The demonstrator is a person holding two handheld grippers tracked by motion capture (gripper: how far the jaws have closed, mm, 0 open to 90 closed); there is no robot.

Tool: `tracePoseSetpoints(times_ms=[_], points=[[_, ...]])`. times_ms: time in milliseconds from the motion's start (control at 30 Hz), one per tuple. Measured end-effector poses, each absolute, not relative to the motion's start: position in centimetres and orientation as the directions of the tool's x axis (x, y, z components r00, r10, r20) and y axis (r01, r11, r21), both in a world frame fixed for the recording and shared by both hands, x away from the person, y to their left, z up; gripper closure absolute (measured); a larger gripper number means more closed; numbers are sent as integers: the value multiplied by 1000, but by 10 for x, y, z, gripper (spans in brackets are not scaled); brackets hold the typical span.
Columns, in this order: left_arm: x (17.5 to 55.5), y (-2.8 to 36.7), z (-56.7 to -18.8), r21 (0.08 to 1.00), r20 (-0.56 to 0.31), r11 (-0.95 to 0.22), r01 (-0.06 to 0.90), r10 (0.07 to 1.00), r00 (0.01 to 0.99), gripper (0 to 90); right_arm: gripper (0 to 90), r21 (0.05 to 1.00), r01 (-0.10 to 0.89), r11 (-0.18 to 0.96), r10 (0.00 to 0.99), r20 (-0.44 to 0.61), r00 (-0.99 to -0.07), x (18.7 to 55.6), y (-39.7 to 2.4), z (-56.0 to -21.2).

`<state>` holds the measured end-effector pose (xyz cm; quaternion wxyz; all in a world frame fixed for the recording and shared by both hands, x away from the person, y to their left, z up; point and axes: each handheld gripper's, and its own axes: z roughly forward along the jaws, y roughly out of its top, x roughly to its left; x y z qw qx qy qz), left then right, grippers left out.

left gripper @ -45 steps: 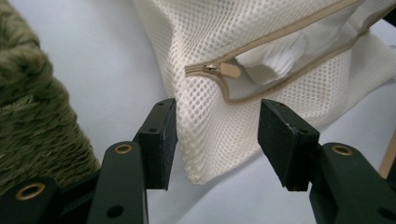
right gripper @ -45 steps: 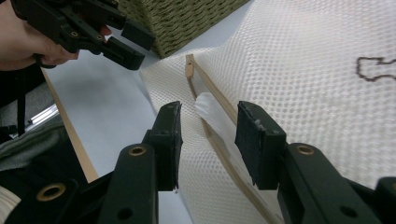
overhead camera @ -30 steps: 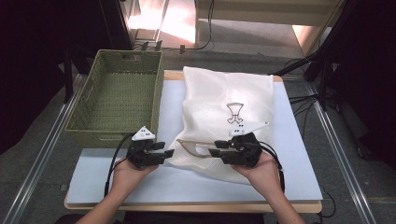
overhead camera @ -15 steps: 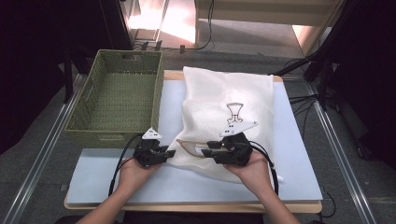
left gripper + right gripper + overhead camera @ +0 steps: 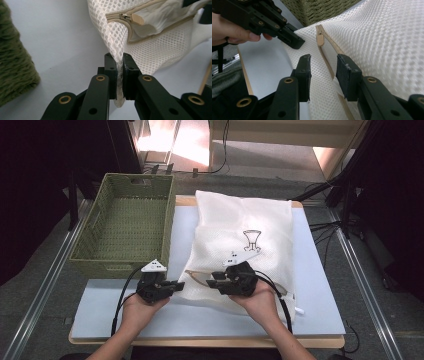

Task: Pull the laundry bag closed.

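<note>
High view: white mesh zip bag (image 5: 240, 245) lies flat on the pale grey bench (image 5: 200, 317), beside a green woven basket (image 5: 122, 227). Left tool (image 5: 176, 285) at the bag's near left corner; right tool (image 5: 212, 281) over the zip.

Left gripper view: left tool (image 5: 119, 67), just closing, pinches the mesh corner.

Right gripper view: right tool (image 5: 322, 68) spread, straddling the beige zip (image 5: 322, 42).

Your left gripper (image 5: 119, 75) has just been closing, and its jaws now pinch a fold of the white mesh bag (image 5: 150, 50) between them. Beyond the jaws, the tan zipper pull (image 5: 136, 18) sits at the bag's opening. A green basket (image 5: 13, 62) lies far left.
</note>
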<state>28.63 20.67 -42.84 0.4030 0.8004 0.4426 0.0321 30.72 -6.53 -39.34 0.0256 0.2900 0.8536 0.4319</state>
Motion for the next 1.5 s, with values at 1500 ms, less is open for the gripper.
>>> tracePoseSetpoints(times_ms=[1500], points=[[270, 204, -423, 682, -340, -287, 673, 690, 639, 843, 825, 726, 509, 464, 490, 268, -829, 323, -23, -415]])
